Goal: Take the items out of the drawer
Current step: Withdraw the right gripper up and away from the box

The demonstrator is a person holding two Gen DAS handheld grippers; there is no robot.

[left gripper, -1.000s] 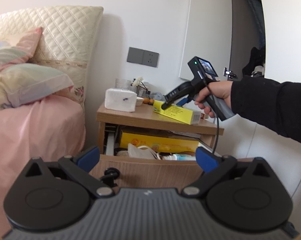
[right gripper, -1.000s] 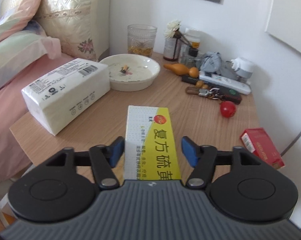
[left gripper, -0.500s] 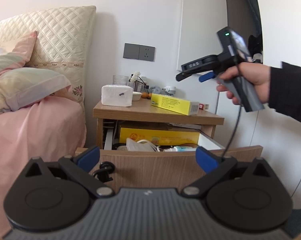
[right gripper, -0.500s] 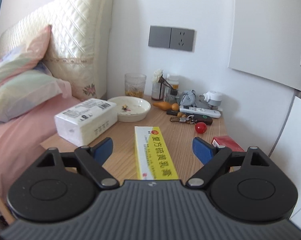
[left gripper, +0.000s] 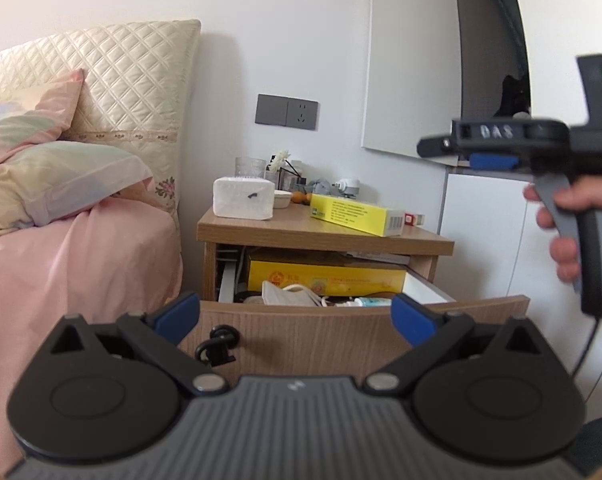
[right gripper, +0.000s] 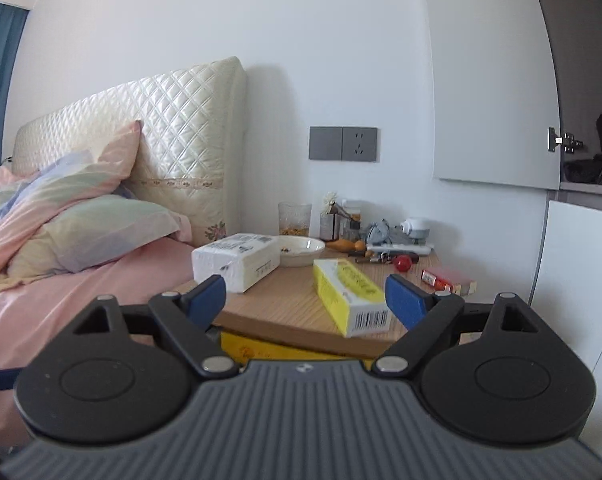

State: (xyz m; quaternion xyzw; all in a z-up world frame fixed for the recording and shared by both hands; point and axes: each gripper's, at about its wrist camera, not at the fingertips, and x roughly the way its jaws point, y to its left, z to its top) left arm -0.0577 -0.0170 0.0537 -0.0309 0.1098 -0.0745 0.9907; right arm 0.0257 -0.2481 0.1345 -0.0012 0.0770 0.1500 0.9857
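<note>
The wooden drawer (left gripper: 341, 332) of the nightstand (left gripper: 325, 236) stands pulled out. Inside lie a large yellow box (left gripper: 325, 278), a white face mask (left gripper: 289, 294) and a small tube (left gripper: 375, 302). A long yellow and white box (left gripper: 357, 214) (right gripper: 349, 290) lies on the nightstand top, free of any grip. My left gripper (left gripper: 295, 316) is open in front of the drawer front, holding nothing. My right gripper (right gripper: 305, 300) is open and empty, drawn back from the nightstand; in the left wrist view it (left gripper: 449, 148) hovers high at the right in a person's hand (left gripper: 569, 224).
A white tissue pack (right gripper: 237, 262), a white bowl (right gripper: 301, 250), a glass (right gripper: 295, 218), small bottles, a remote, keys, a red ball (right gripper: 403, 264) and a red packet (right gripper: 447, 280) crowd the top. A pink bed (left gripper: 61, 256) with pillows lies left. White cabinets (left gripper: 481, 240) stand right.
My right gripper has let go of the yellow and white box on the nightstand top, opened, and pulled back and up. My left gripper has backed off slightly from the drawer.
</note>
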